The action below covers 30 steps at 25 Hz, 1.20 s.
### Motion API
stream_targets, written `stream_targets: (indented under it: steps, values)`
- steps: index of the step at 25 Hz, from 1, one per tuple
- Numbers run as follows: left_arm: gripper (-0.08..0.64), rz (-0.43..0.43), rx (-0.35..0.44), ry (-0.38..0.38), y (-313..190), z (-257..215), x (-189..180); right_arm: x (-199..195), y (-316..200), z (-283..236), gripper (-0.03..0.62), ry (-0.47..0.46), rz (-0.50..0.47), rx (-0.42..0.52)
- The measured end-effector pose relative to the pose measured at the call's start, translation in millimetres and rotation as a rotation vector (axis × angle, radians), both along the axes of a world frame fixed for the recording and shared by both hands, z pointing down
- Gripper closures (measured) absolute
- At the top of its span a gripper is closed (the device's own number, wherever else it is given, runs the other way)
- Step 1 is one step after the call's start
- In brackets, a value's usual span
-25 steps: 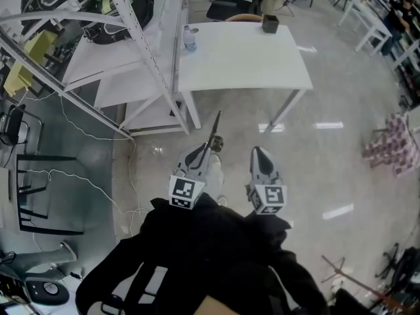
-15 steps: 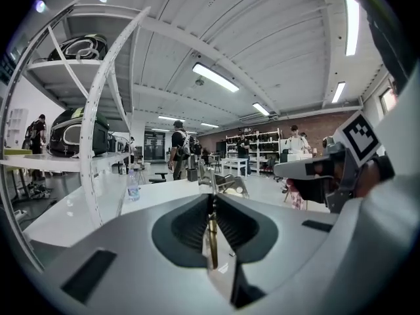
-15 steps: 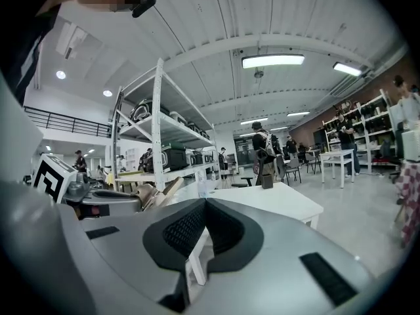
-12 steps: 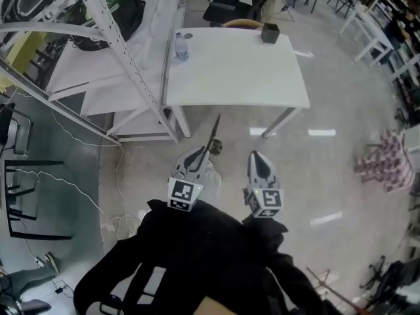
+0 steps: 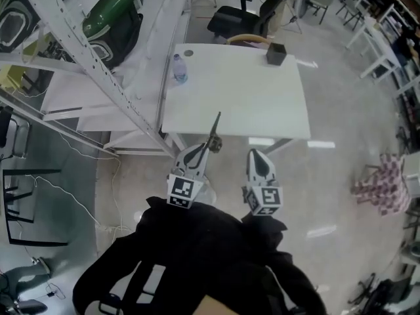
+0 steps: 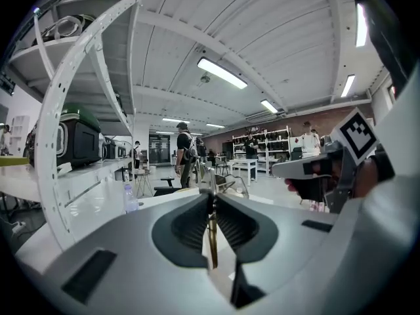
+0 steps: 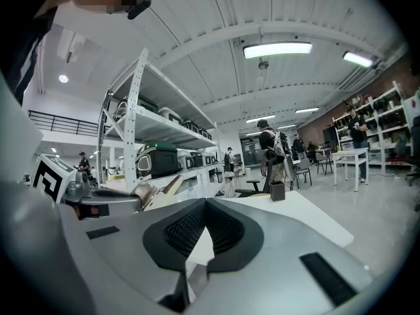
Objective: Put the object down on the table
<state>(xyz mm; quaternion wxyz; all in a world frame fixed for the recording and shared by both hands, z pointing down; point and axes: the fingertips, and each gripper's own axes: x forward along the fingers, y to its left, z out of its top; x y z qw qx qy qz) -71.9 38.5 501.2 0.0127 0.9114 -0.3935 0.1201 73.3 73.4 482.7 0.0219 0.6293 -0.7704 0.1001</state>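
Observation:
My left gripper (image 5: 205, 151) is shut on a thin rod-like tool (image 5: 214, 126), whose dark tip reaches over the near edge of the white table (image 5: 236, 90). In the left gripper view the tool's brass-coloured shaft (image 6: 211, 235) stands upright, pinched between the ribbed pads (image 6: 231, 225). My right gripper (image 5: 257, 156) hangs beside the left one, just short of the table edge. Its jaws meet at the tips in the right gripper view (image 7: 205, 203), with nothing between them. Both grippers are held out in front of the person's dark jacket.
A water bottle (image 5: 179, 69) stands at the table's far left and a small black box (image 5: 276, 53) at its far right. A metal shelf rack (image 5: 85, 58) with cases flanks the table's left. An office chair (image 5: 230, 18) and people stand beyond.
The table has come closer: its near edge now lies right under the tool's tip. Both grippers kept their pose and the left grip is unchanged.

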Motion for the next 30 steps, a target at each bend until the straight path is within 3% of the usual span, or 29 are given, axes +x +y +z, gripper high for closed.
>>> stream_targets:
  steps: [14, 23, 30]
  values:
    - [0.528, -0.014, 0.003, -0.011, -143, -1, 26, 25, -142, 1, 0.590, 0.023, -0.015, -0.027]
    - [0.528, -0.034, -0.028, 0.009, -189, 7, 29, 36, -189, 15, 0.590, 0.024, 0.000, -0.052]
    - [0.528, -0.037, -0.039, -0.053, -209, 20, 35, 52, -209, 27, 0.589, 0.024, 0.015, -0.080]
